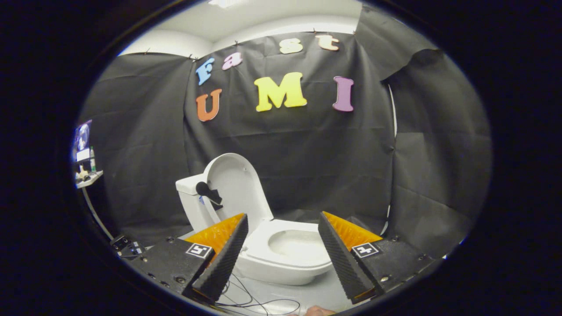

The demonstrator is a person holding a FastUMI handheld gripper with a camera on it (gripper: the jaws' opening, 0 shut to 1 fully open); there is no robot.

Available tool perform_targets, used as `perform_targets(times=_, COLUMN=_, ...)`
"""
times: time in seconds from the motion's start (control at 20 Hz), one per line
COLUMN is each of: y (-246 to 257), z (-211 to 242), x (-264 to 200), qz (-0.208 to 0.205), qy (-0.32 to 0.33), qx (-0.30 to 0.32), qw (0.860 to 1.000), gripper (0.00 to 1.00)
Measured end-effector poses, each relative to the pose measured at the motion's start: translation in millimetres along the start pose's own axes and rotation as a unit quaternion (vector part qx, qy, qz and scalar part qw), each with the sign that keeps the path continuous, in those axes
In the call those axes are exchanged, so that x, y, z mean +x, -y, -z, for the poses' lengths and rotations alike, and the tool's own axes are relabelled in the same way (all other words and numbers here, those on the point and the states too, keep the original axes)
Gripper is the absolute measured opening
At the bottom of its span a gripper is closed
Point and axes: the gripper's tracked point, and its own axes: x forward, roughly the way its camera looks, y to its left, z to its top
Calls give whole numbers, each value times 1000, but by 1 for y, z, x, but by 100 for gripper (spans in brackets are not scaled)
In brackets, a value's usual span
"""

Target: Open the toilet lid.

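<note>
The gripper [283, 228] is being held with its two fingers spread wide apart, and nothing is being gripped between them. A white toilet [281, 254] is being seen just beyond the fingers, its bowl and seat lying in the gap between the fingertips. The toilet lid [239, 184] is standing raised, tilted back against the tank [189, 186] at the far left of the bowl, so that its pale underside is being shown toward the gripper. A small dark fitting [207, 192] is being seen on the left side of the lid, near the tank; what it is cannot be told. The seat is lying flat on the bowl, and the bowl's opening is being left uncovered. Thin dark cables [252, 303] are being trailed over the pale floor on the near side of the toilet, between the fingers. A black cloth wall [307, 145] is hanging behind the toilet. At the far left, a small shelf [88, 177] with a few objects is being seen against the wall.
</note>
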Motion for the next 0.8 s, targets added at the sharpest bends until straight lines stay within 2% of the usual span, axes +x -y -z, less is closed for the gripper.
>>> perform_targets(times=0.2, y=24, z=10, x=-23, qz=19, qy=31, qx=19, qw=999, gripper=100)
perform_targets(times=0.45, y=49, z=30, x=-35, qz=40, qy=30, qx=28, qw=998, gripper=100)
perform_targets(times=0.8, y=49, z=24, x=-39, qz=38, qy=47, qx=27, qw=998, gripper=100)
